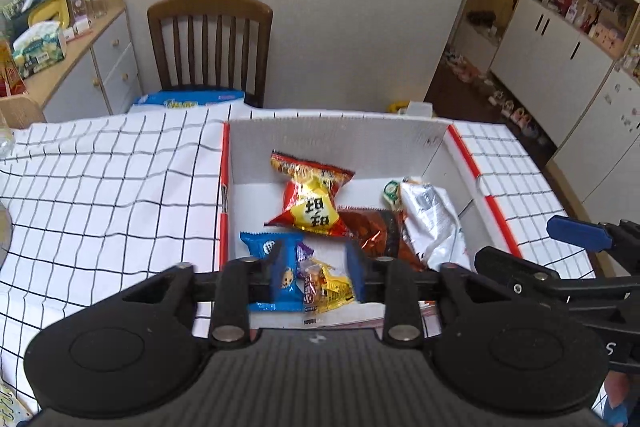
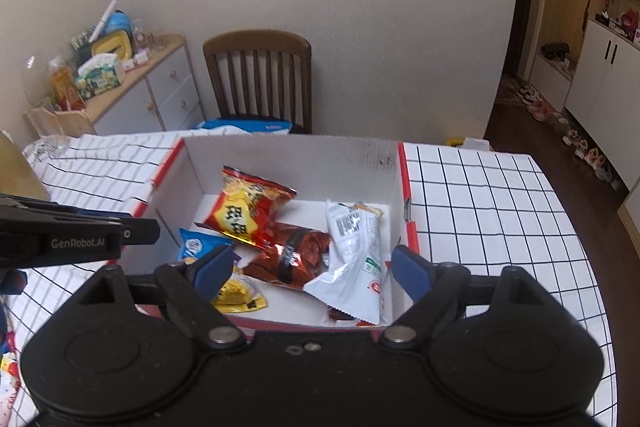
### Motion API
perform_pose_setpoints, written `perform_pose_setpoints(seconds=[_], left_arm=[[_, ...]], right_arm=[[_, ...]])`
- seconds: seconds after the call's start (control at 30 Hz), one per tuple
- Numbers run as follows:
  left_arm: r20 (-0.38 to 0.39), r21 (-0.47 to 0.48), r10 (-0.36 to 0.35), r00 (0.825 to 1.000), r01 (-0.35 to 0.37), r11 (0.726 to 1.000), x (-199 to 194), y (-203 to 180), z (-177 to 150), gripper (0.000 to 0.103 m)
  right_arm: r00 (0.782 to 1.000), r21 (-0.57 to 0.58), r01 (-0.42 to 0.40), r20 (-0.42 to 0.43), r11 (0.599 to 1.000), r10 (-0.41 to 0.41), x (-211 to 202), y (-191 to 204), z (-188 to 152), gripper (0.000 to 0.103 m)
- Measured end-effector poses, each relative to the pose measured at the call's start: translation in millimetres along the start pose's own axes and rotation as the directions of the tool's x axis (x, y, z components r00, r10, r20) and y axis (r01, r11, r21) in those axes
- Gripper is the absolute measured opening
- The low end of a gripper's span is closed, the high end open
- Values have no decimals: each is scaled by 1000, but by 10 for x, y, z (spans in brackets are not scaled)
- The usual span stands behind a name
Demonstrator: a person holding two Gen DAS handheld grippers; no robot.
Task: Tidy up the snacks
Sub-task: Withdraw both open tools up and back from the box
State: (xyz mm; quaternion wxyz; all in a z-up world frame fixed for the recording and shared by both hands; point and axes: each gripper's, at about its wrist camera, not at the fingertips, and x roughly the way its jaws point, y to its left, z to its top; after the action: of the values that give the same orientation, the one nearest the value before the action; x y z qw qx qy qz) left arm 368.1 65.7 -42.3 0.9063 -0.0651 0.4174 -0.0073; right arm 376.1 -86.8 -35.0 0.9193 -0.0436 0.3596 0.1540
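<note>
A white cardboard box with red edges [image 1: 340, 135] [image 2: 288, 153] stands on the checked tablecloth and holds several snacks: a red-yellow bag [image 1: 314, 197] [image 2: 248, 207], a brown foil pack [image 1: 370, 229] [image 2: 290, 251], a white bag [image 1: 434, 219] [image 2: 354, 259], a blue biscuit pack [image 1: 276, 267] [image 2: 194, 245] and small yellow packets [image 1: 328, 287] [image 2: 236, 295]. My left gripper [image 1: 318, 261] hovers open and empty over the box's near left part. My right gripper [image 2: 310, 273] hovers open and empty over the near right part, above the white bag.
A wooden chair [image 1: 210, 45] [image 2: 260, 81] stands behind the table with a blue pack [image 1: 190, 99] on it. A cluttered sideboard [image 1: 80, 67] [image 2: 140, 87] is at the left. Cabinets and shoes [image 1: 520, 115] line the right. The right gripper's body [image 1: 580, 259] shows in the left wrist view.
</note>
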Motion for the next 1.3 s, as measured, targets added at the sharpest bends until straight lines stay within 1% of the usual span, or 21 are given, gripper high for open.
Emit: perform_pose_setpoints(seconds=[0.03,0.07,0.1,0.2,0.3,0.4,0.43,0.63,0.7,0.87,0.97,1.03,1.07,1.1,1.3], left_arm=[[19,2,2,1000,-2,1000,-51,-5,-5,57],[45,7,7,999,-7,1000,-109,-15,-15,69],[69,17,15,997,-16,1000,-166,-27,-24,72],[108,54,15,994,-21,998,-301,-90,-42,72],[138,78,6,990,-16,997,-438,-133,-64,74],[169,103,-2,986,-16,995,-578,-177,-114,77],[178,110,-7,984,-13,994,-621,-189,-133,78],[189,121,-31,982,8,993,-839,-213,-263,78],[190,119,-34,981,11,993,-890,-209,-324,82],[183,76,-31,983,17,997,-977,-142,-455,83],[173,57,-23,985,13,998,-1030,-111,-540,83],[176,52,-17,984,8,999,-1070,-104,-586,91],[180,49,-12,984,4,999,-1091,-101,-607,99],[186,48,-11,982,2,999,-1116,-92,-626,100],[222,34,-3,975,-5,999,-1277,-71,-735,100]], right_arm=[[1000,2,-3,10,1000,3,-33,5,0,88],[1000,5,-5,21,1000,5,-70,6,-5,88],[999,8,-10,31,1000,10,-105,1,-10,89],[998,18,-29,55,999,28,-205,-9,-15,89],[995,18,-44,86,999,43,-317,-15,-23,93],[991,23,-65,118,998,62,-448,-27,-37,99],[989,23,-71,130,997,67,-495,-27,-45,102],[977,-13,-88,191,996,89,-753,-10,-111,103],[972,-35,-83,216,996,89,-845,12,-150,103],[962,-59,-90,253,994,102,-1035,31,-248,103],[961,-53,-95,256,994,105,-1110,31,-318,103],[959,-42,-99,264,994,106,-1153,25,-368,103],[958,-32,-103,264,994,108,-1170,17,-391,103],[959,-25,-109,262,994,111,-1184,11,-414,103],[960,-11,-108,258,994,107,-1270,18,-554,103]])
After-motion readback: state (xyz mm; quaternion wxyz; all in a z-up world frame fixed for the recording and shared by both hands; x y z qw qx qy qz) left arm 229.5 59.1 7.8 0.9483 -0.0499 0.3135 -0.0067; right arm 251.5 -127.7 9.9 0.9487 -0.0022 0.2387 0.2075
